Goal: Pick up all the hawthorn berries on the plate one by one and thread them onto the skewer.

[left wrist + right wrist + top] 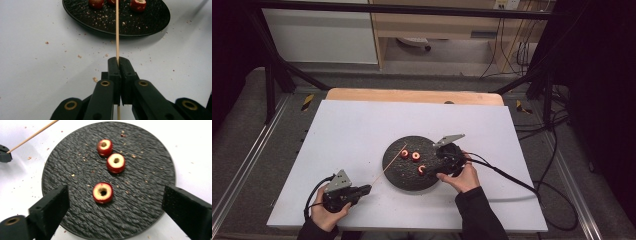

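The left gripper (362, 190) is held low at the near left of the white table (342, 130), gripped from behind by the left hand (328, 212), with its body lying nearly level and pointed toward the plate. Its jaws are pressed together on the near end of a thin wooden skewer (117, 32). The skewer is straight, pale and round in section; it is extended from the jaws over the near left rim of the plate (394, 177).

The right gripper (430, 172) is held over the right part of the plate by the right hand (464, 177), angled down toward the left. Its jaws are spread wide, with nothing between the pads; the nearest fruit ring (102, 192) is seen below the gap between them.

The plate is round, black and rough-textured like slate, and is scattered with pale crumbs. Three cored red fruit rings with cream flesh are laid on it. The middle ring (116, 163) and the far ring (104, 147) lie just beside each other, apart from the nearest ring.
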`<action>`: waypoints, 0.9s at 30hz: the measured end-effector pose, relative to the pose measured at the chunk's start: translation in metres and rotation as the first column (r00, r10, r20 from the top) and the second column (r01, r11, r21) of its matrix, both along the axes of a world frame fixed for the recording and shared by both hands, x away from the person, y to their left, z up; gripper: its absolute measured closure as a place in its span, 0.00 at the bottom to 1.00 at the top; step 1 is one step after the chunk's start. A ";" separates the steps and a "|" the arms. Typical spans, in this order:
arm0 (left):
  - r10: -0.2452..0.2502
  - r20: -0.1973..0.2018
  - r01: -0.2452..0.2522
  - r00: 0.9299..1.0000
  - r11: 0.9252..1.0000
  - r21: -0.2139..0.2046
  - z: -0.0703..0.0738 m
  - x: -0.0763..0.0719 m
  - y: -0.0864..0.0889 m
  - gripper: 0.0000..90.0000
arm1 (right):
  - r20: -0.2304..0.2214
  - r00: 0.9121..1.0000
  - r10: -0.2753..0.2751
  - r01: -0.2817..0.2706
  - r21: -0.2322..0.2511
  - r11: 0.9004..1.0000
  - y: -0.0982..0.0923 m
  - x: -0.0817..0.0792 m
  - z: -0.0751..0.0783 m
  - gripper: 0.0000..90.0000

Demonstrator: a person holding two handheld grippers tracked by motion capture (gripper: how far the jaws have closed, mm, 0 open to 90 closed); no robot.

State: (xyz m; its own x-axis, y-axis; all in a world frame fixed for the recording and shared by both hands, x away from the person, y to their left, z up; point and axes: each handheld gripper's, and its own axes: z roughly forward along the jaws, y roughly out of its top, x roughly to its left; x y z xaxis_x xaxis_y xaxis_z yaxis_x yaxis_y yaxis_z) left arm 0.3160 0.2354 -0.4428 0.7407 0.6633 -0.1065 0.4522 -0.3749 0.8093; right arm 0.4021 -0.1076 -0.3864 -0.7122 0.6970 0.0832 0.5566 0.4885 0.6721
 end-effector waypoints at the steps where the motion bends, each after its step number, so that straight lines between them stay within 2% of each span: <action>1: -0.001 0.001 0.001 1.000 1.000 0.001 0.000 0.000 0.000 0.98 | -0.006 1.000 0.005 -0.005 -0.011 1.000 0.003 0.001 0.000 0.12; 6: 0.003 -0.004 -0.003 1.000 1.000 -0.002 0.001 0.000 0.002 0.98 | -0.048 0.998 0.029 -0.033 -0.077 0.996 0.019 0.010 -0.002 0.20; 14: 0.013 -0.007 -0.013 1.000 1.000 0.012 0.002 0.000 0.004 0.98 | -0.143 0.987 0.067 -0.088 -0.150 0.985 0.037 0.024 -0.009 0.34; 27: 0.013 -0.012 -0.012 1.000 1.000 0.016 0.002 0.001 0.004 0.98 | -0.239 0.968 0.072 -0.115 -0.171 0.979 0.042 0.035 -0.021 0.56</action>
State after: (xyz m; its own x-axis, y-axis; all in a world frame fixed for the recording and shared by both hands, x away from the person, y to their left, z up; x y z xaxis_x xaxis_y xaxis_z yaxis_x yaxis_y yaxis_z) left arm 0.3174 0.2394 -0.4409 0.7310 0.6742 -0.1054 0.4669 -0.3815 0.7978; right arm 0.4374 -0.0658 -0.4074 -0.7513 0.6469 0.1306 0.6317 0.6475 0.4263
